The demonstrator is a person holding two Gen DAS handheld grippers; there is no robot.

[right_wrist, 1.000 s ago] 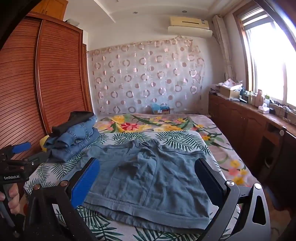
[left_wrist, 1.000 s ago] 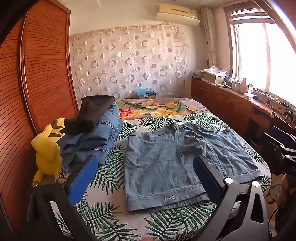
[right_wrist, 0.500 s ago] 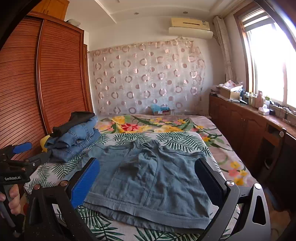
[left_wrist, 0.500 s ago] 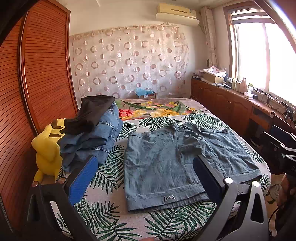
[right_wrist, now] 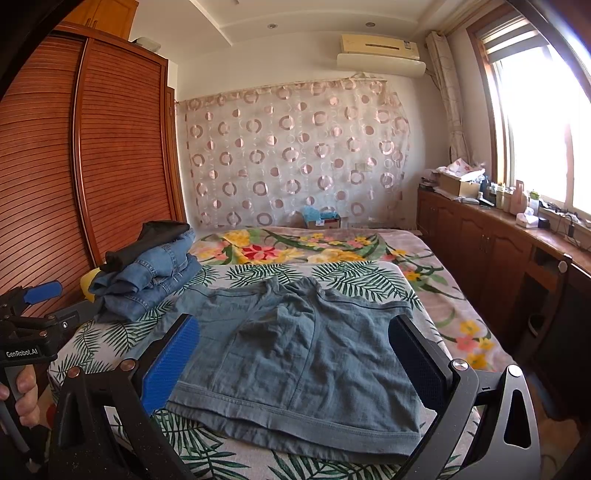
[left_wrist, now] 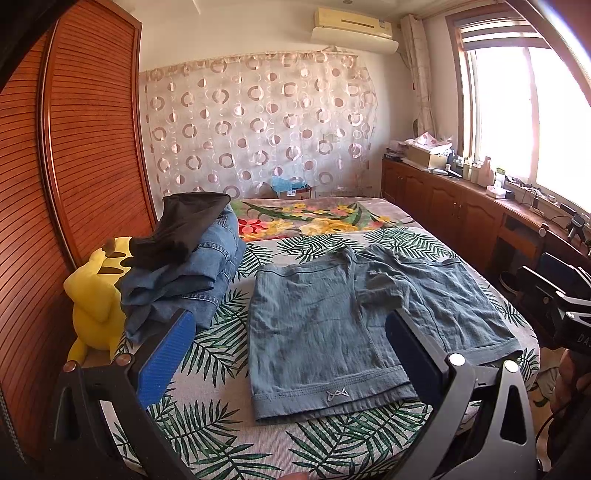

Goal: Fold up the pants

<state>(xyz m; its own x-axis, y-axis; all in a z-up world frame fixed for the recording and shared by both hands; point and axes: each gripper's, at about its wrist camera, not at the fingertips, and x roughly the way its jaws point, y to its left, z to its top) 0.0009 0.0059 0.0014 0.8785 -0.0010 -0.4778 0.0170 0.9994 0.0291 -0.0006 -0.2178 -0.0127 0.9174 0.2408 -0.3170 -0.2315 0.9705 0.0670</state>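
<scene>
Left gripper (left_wrist: 290,343): jaws spread wide, nothing between them, held above the near edge of the bed (left_wrist: 332,443). Blue pad on one finger (left_wrist: 166,354), dark pad on the other. Right gripper (right_wrist: 293,350): jaws likewise spread wide, empty, poised over the near hem of the shorts (right_wrist: 295,362).

Shorts: grey-blue, laid flat on the leaf-print cover, waistband toward the near edge, both legs pointing toward the far wall. Small rumple at the crotch; otherwise spread out, unfolded. Small pale logo on the waistband in the left wrist view. Neither gripper touching the fabric.

Left gripper also visible at the left edge of the right wrist view, held by a hand (right_wrist: 22,395) around the grip. Part of the other hand at the right edge of the left wrist view, blurred.

Beside the shorts, to the left: stack of folded jeans (left_wrist: 192,273) with a dark garment (left_wrist: 184,225) on top. Yellow plush toy (left_wrist: 96,295) wedged between stack and wooden wardrobe (left_wrist: 74,166).

Farther back: floral blanket (left_wrist: 314,218) across the head of the bed, circle-print curtain (left_wrist: 258,129) on the far wall, air conditioner (left_wrist: 351,26) above it. On the right, low wooden cabinets (right_wrist: 480,243) under a bright window (right_wrist: 546,129), top cluttered with small items.
</scene>
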